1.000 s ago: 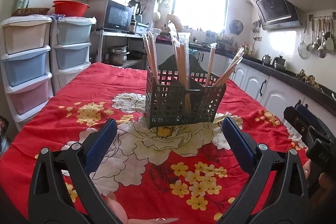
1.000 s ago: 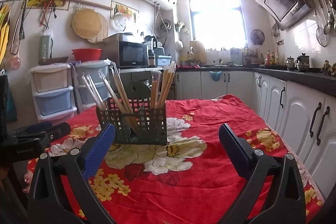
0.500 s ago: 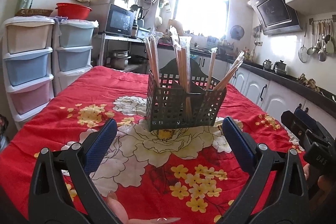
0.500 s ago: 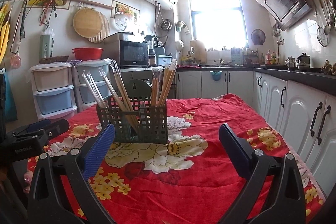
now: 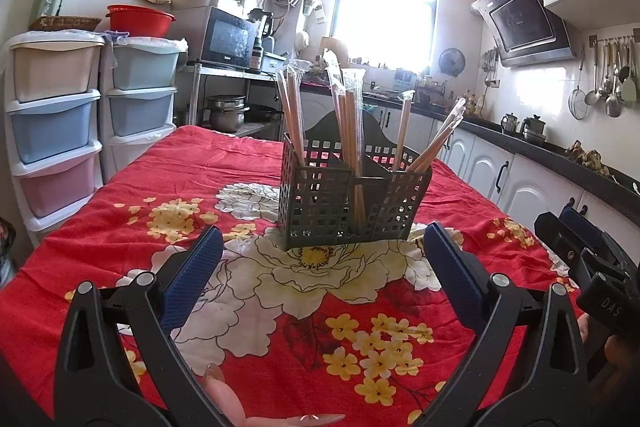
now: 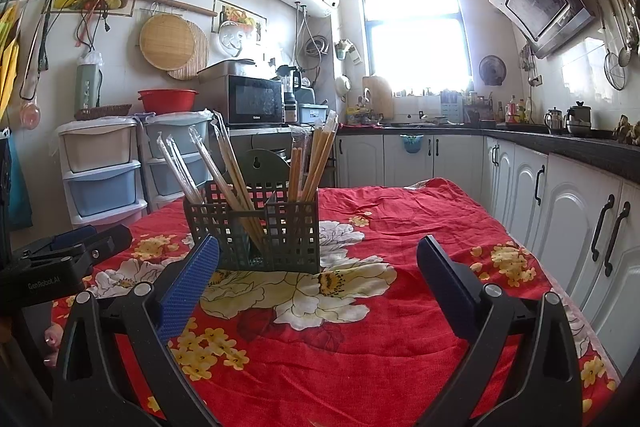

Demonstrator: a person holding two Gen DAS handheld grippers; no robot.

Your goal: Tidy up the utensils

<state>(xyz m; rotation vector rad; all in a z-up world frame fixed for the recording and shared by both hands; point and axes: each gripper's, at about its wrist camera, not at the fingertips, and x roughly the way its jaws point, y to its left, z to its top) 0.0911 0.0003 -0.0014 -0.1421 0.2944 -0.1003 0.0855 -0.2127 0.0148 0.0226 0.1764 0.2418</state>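
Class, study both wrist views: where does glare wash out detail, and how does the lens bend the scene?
Left wrist view: the window blows out white, hazing the chopsticks' tips. Right wrist view: the window glares likewise; cabinet doors bow near the edge.

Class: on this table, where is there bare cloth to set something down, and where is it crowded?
Bare tablecloth right of the caddy, toward the cabinets, and between it and both grippers. Crowded only at the caddy's chopsticks.

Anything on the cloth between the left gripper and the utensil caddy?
Nothing: only bare floral tablecloth between left gripper and caddy, per the left wrist view.
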